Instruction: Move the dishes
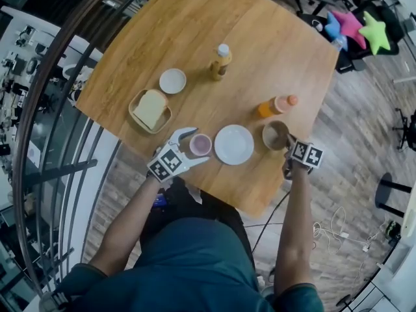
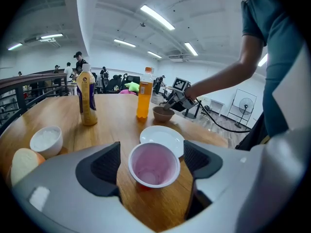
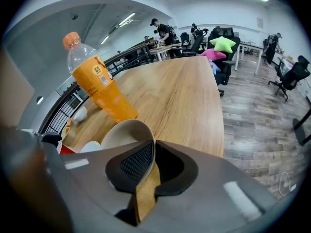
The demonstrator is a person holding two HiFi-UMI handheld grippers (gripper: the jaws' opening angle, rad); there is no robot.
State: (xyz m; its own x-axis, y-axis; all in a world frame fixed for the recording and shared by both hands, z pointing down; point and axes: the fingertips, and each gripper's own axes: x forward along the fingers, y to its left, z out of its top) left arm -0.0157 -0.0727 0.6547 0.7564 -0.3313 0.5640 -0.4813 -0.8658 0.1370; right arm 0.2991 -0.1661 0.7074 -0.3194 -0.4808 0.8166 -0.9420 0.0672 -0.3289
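The brown bowl [image 3: 124, 132] sits at the desk's [image 1: 273, 57] near edge, toward the right corner. The right claw [image 3: 149, 152] is clamped on its rim. The pink cup [image 2: 153, 165] stands further left along that edge, loose between the wide-open left claw [image 1: 190, 147]. Judged stage: grasping. Next, the left claw must close before both are lifted. The bowl's contents are unclear.

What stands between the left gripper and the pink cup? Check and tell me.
Nothing visible. The pink cup stands between the open jaws of the left gripper; the white plate lies beyond it, out of the path. The right gripper, shut on the brown bowl, is off to the side.
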